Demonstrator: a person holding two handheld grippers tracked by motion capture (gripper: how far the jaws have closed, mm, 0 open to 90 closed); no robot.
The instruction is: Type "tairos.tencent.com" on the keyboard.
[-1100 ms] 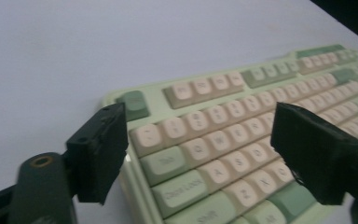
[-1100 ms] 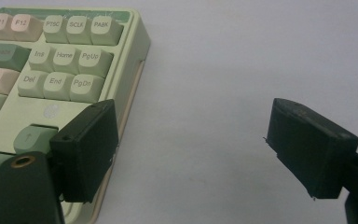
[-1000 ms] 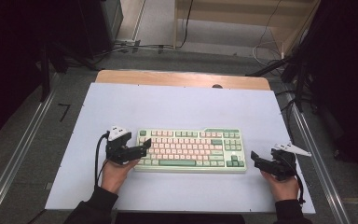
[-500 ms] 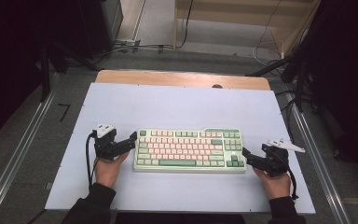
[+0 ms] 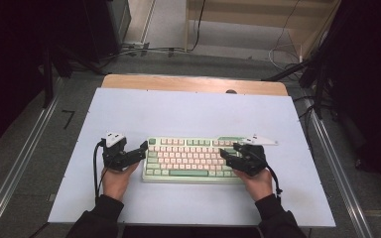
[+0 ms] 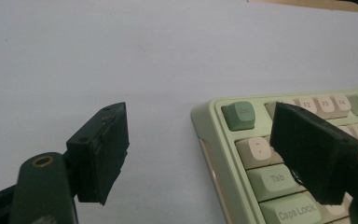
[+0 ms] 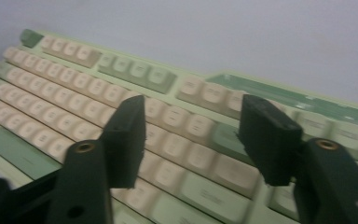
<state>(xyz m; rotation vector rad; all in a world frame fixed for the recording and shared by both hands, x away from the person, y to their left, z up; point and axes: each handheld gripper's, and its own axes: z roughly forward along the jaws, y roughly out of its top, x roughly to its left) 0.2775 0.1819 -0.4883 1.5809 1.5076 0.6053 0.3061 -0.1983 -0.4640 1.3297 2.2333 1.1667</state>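
A green and cream keyboard (image 5: pixel 188 159) lies on the white table top (image 5: pixel 188 114) near the front edge. My left gripper (image 5: pixel 143 151) sits at its left end, open. In the left gripper view its jaws (image 6: pixel 205 154) straddle the keyboard's (image 6: pixel 240 115) left edge by the Esc key, one over the table, one over the keys. My right gripper (image 5: pixel 226 154) hovers over the right part of the keyboard. Its jaws (image 7: pixel 198 140) have just been closing and stand apart above the keys (image 7: pixel 65 70), with nothing gripped between them.
A wooden strip (image 5: pixel 193 83) runs along the table's far edge. Metal rails (image 5: pixel 25 163) flank both sides. Cables (image 5: pixel 287 54) lie on the floor beyond. The person's hands and dark sleeves (image 5: pixel 99 218) come in from the front edge.
My right gripper has moved left, from beside the keyboard's right end to above its right keys. My left gripper drew back slightly left. The keyboard has stayed put.
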